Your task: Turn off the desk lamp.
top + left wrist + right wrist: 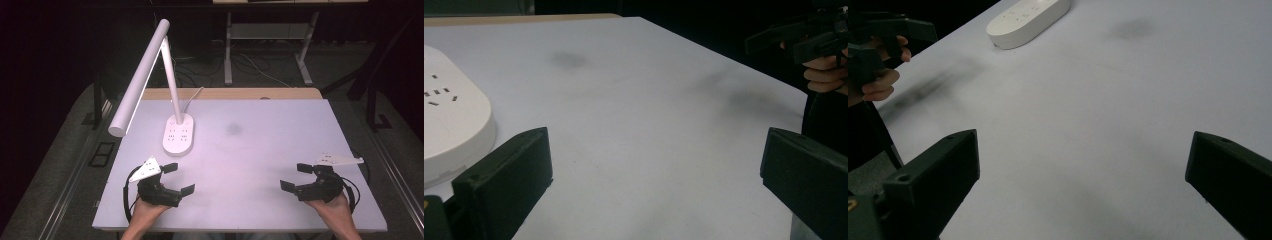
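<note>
**Both claws spread wide over a bare white tabletop, lamp at the far left**

The left gripper [178, 179] sits near the front-left edge of the table [260, 145], held from below by a hand [145, 212]. Its 2 jaws stand wide apart, released, with nothing between them and nothing touched; in the left gripper view the jaws frame bare tabletop. The right gripper [296, 176] sits near the front-right edge in the other hand [334, 207], also spread wide and holding nothing. The 2 grippers are well apart and point inward toward each other.

The nearest thing is a white desk lamp [142, 75]. Its oval base [178, 134], marked with socket slots, rests on the table just beyond the left gripper, not touching it; the left gripper view shows the base edge [454, 130] beside the left jaw. A thin stem rises from the base and carries a long tube head tilted down toward the left.

The tabletop is white with a faint dark smudge [233, 129] near its centre. Behind it the room is dark, with a grey floor, cables, and the metal legs of another table [228, 50].
</note>
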A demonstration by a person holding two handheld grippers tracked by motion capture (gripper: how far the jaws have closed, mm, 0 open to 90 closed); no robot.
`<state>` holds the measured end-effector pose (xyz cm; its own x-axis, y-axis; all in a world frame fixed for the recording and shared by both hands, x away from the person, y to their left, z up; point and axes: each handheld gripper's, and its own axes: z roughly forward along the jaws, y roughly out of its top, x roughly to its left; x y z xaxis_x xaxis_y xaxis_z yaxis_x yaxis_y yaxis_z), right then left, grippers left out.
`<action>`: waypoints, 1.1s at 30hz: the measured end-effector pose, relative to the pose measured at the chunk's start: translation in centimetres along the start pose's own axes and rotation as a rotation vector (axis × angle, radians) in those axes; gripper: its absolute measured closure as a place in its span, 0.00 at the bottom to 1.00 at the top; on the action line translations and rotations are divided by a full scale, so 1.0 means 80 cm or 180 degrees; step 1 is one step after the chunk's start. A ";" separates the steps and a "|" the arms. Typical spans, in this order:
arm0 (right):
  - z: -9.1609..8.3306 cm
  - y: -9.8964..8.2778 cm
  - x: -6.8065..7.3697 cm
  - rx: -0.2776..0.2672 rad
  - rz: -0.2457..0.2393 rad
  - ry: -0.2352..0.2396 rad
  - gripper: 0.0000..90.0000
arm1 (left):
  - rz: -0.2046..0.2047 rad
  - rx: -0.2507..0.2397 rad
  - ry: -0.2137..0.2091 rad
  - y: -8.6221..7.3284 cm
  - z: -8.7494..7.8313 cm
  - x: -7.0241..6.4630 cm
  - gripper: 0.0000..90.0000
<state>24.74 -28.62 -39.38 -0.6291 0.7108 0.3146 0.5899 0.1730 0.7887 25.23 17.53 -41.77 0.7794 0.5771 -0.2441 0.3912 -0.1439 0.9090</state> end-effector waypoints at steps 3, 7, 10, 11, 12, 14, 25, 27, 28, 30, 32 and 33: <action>0.001 0.006 -0.001 0.0026 -0.0022 0.0018 0.01 | -0.0014 -0.0015 0.0008 0.000 -0.001 0.000 0.00; 0.004 0.016 0.001 0.0048 -0.0080 0.0038 0.01 | -0.0014 -0.0014 0.0011 0.000 -0.001 0.001 0.00; 0.008 0.029 0.004 0.0080 -0.0155 0.0058 0.01 | -0.0006 -0.0010 0.0002 0.000 -0.001 0.001 0.00; 0.008 0.029 0.004 0.0080 -0.0155 0.0058 0.01 | -0.0006 -0.0004 0.0002 0.000 -0.001 0.000 0.00; 0.010 0.032 0.005 0.0085 -0.0159 0.0068 0.01 | -0.0009 -0.0009 -0.0003 0.000 -0.001 0.000 0.00; 0.012 0.039 0.006 0.0096 -0.0187 0.0076 0.01 | -0.0004 -0.0012 0.0001 0.000 -0.001 0.001 0.00; 0.037 0.085 0.019 0.0182 -0.0380 0.0147 0.01 | -0.0022 -0.0025 0.0008 0.000 -0.002 0.001 0.00; 0.042 0.093 0.022 0.0204 -0.0393 0.0161 0.01 | -0.0031 -0.0032 0.0007 0.000 -0.002 0.001 0.00; 0.042 0.093 0.022 0.0204 -0.0393 0.0161 0.01 | -0.0033 -0.0032 0.0006 0.000 -0.003 0.001 0.00; 0.048 0.100 0.024 0.0203 -0.0423 0.0150 0.01 | -0.0026 -0.0036 0.0008 0.000 -0.003 0.002 0.00; 0.053 0.106 0.025 0.0221 -0.0452 0.0162 0.01 | -0.0023 -0.0033 0.0004 0.000 -0.003 0.002 0.00; 0.059 0.112 0.027 0.0227 -0.0473 0.0174 0.01 | -0.0023 -0.0032 0.0006 0.000 -0.002 0.002 0.00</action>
<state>31.05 -22.33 -34.12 -0.7374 0.6361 0.2271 0.5217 0.3228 0.7898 25.24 17.77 -41.77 0.7756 0.5795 -0.2501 0.3920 -0.1316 0.9105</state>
